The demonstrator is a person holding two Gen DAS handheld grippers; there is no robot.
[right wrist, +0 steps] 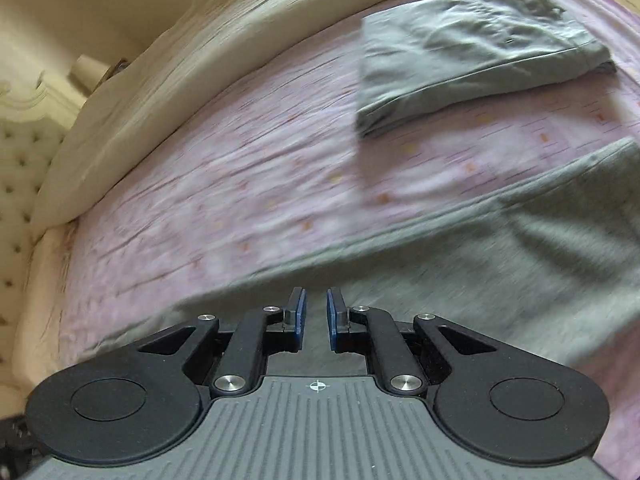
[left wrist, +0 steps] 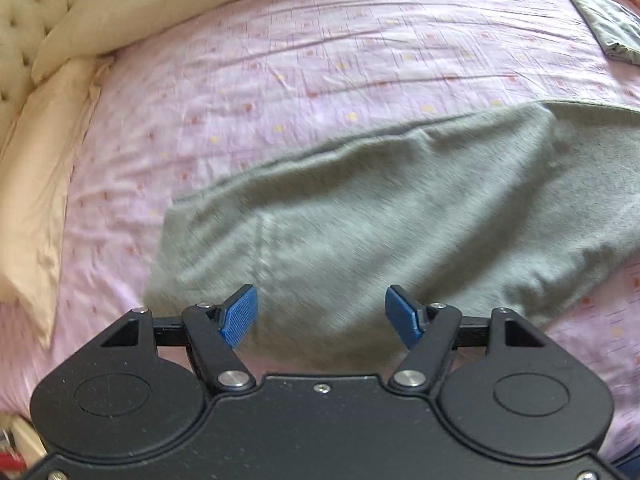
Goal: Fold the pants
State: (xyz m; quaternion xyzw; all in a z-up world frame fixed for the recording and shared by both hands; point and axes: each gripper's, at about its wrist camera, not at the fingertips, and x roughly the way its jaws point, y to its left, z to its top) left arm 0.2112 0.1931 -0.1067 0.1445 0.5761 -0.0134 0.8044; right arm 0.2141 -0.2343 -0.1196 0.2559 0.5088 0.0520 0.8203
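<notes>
Grey sweatpants (left wrist: 360, 216) lie spread flat on the pink bedsheet (left wrist: 280, 80). My left gripper (left wrist: 322, 316) is open wide and empty, hovering over the near edge of the pants. In the right wrist view the same pants (right wrist: 500, 248) run across the lower right. My right gripper (right wrist: 316, 314) hovers above their near part with its blue pads (right wrist: 301, 314) close together, a narrow gap between them and nothing held. Both views are motion-blurred.
A folded grey-green garment (right wrist: 472, 56) lies on the sheet at the far right; its corner shows in the left wrist view (left wrist: 608, 20). Cream pillows (left wrist: 160, 12) and a tufted headboard (left wrist: 28, 20) line the far and left sides.
</notes>
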